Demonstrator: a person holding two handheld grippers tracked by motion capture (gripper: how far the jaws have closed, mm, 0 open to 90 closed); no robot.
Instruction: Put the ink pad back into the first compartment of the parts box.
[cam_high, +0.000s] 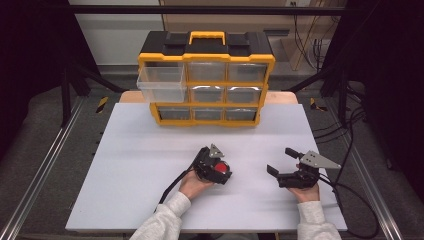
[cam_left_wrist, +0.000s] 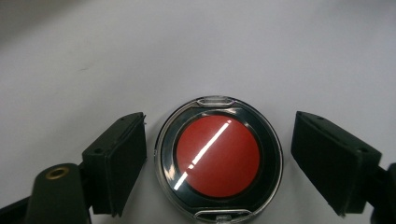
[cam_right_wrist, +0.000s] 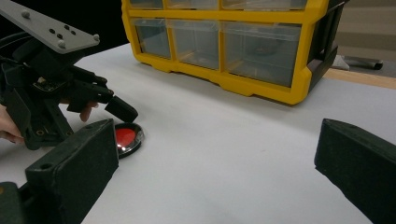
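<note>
The round red-faced case (cam_left_wrist: 218, 158) is lying flat on the white table (cam_high: 150, 165), well in front of the yellow drawer cabinet (cam_high: 206, 80), roughly opposite its middle column. The left gripper (cam_high: 220, 167) is pointing down over the case, its jaws flanking it on both sides – they appear not quite touching its clear rim, though the left gap is very narrow. The right gripper (cam_high: 280, 161) is resting to the right of the case, well apart from it, jaws wide apart and holding nothing. On the cabinet, the upper-left drawer (cam_high: 161, 82) is standing pulled out.
</note>
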